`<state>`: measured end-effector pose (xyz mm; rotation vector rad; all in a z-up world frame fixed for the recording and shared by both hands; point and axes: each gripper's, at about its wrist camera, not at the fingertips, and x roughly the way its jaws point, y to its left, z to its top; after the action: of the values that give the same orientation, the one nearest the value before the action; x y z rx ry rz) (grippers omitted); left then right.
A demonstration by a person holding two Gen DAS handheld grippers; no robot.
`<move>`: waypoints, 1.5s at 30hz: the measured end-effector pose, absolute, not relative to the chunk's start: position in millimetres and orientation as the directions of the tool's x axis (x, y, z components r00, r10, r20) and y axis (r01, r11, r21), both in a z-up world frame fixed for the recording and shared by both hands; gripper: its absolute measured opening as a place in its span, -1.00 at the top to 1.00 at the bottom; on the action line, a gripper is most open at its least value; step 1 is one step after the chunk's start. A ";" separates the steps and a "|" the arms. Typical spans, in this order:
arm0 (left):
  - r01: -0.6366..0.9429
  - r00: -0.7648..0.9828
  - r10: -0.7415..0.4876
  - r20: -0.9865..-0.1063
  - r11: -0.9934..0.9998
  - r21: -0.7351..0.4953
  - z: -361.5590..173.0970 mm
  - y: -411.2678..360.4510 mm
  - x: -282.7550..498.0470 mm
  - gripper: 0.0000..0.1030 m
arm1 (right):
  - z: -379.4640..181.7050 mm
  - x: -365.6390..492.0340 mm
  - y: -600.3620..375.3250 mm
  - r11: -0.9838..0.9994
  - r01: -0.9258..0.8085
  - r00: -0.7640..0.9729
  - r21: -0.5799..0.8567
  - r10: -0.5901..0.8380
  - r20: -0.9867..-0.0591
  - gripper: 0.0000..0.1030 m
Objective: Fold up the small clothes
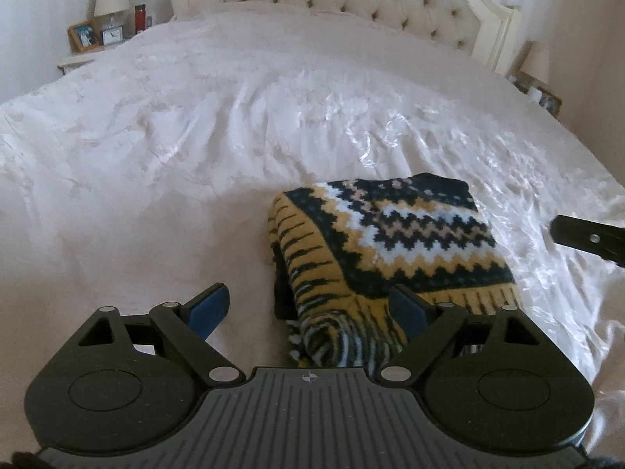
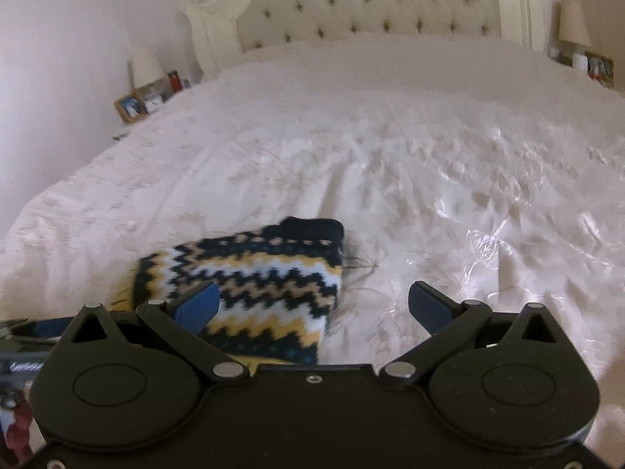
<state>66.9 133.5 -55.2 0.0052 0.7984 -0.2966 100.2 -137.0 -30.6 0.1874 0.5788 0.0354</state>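
A small knitted garment [image 1: 390, 246] with navy, yellow and white zigzag bands lies folded on the white bed cover [image 1: 195, 136]. My left gripper [image 1: 312, 305] is open and empty, just above the garment's near left corner; its right finger overlaps the fringe edge. My right gripper [image 2: 312, 305] is open and empty, over the garment's [image 2: 258, 285] right edge, with the left finger above the knit and the right finger above the bare cover [image 2: 429, 195]. One finger of the right gripper [image 1: 586, 238] shows at the right edge of the left wrist view.
A tufted cream headboard [image 1: 351, 4] stands at the far end of the bed. A nightstand with a lamp, photo frame [image 1: 83, 35], clock and red bottle is at the far left. Another lamp [image 2: 572, 19] and frames stand at the far right.
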 end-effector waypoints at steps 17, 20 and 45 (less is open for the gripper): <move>0.181 0.648 -0.099 -0.755 0.983 0.026 -39.9 113.5 24.5 -0.73 | -24.1 33.8 -116.3 0.984 0.016 0.805 0.176 0.091 -0.586 -0.99; 0.184 0.635 -0.104 -0.766 0.983 0.019 -43.0 113.9 18.9 -0.73 | -28.0 25.1 -113.1 0.986 0.026 0.799 0.163 0.077 -0.597 -0.99; 0.145 0.590 -0.090 -0.803 0.989 -0.004 -61.9 129.8 -14.8 -0.71 | -53.1 10.5 -101.5 0.987 0.060 0.745 0.147 0.054 -0.664 -0.99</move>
<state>-14.8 129.8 -61.9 0.0646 0.9302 -0.1369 10.5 -101.5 -53.1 0.1637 0.7305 -0.0037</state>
